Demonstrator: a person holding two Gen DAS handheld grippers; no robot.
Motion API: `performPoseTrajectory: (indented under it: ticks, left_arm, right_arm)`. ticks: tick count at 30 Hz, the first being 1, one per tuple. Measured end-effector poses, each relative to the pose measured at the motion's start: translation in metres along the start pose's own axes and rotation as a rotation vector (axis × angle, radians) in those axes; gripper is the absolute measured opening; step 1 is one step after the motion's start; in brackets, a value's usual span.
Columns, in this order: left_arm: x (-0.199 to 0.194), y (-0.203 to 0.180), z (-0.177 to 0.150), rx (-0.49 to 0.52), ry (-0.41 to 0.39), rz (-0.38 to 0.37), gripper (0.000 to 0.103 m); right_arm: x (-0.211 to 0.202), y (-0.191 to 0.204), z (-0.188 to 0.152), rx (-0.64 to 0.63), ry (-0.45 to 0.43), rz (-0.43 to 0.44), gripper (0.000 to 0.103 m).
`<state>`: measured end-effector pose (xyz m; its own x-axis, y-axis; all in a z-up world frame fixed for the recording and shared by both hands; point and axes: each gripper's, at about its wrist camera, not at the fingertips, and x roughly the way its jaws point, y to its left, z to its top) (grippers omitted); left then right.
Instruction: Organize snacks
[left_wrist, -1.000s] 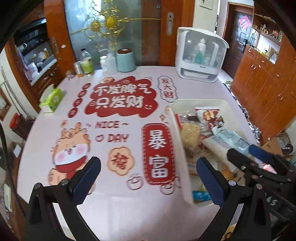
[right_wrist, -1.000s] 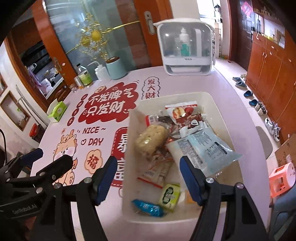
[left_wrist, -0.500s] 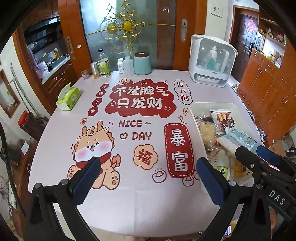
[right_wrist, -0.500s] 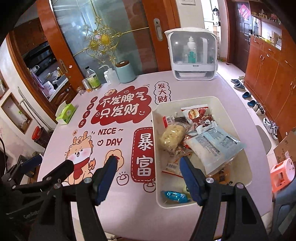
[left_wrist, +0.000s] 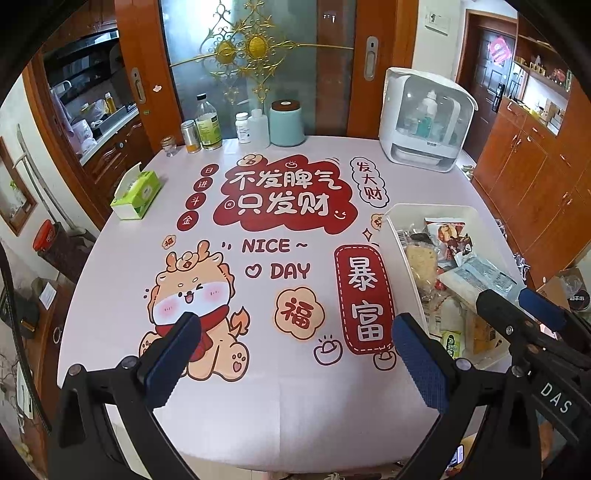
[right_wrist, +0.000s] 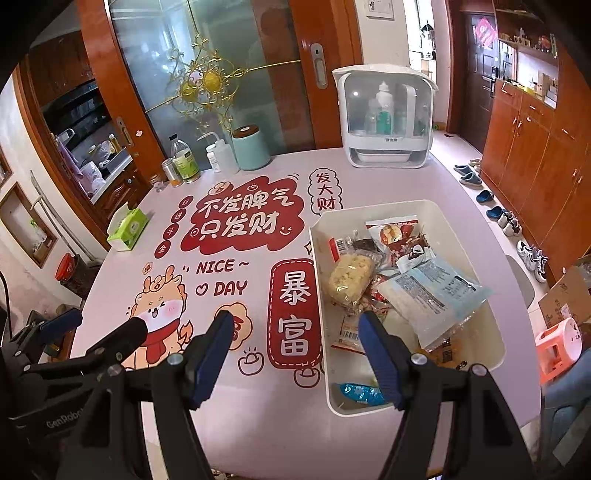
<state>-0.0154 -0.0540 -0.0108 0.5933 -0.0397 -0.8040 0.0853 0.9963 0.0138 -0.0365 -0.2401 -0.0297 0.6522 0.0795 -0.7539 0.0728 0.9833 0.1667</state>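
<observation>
A white bin stands on the right side of the table and holds several snack packets: a pale blue-white pouch, a yellowish clear bag, a red packet and a small blue wrapper. The bin also shows in the left wrist view. My left gripper is open and empty over the table's near edge. My right gripper is open and empty, above the table just left of the bin's near corner.
A green tissue box lies at the left edge. Bottles and a teal canister stand at the back. A white cabinet-like appliance stands at the back right. The tablecloth is printed in red.
Both grippers have pulled back and up from the bin toward the table's near edge, so more of the table shows. Both stayed open. The snacks in the bin have not moved.
</observation>
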Motion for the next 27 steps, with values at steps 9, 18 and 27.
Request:
performPoseTrajectory:
  ticks: [9,18,27]
  left_arm:
    - [0.0002,-0.0005,0.0016,0.005,-0.003,0.002,0.102]
    - [-0.0004,0.006,0.0038,-0.002,0.001,0.005,0.102]
    - [-0.001,0.0074,0.0021,0.003,0.002,0.003,0.102]
  right_arm:
    - [0.0005,0.0019,0.0018,0.002,-0.004,-0.012,0.071]
    - [0.0004,0.001,0.0018,0.002,-0.002,-0.016,0.071]
    - [0.0002,0.0002,0.0004,0.002,0.0,-0.014,0.071]
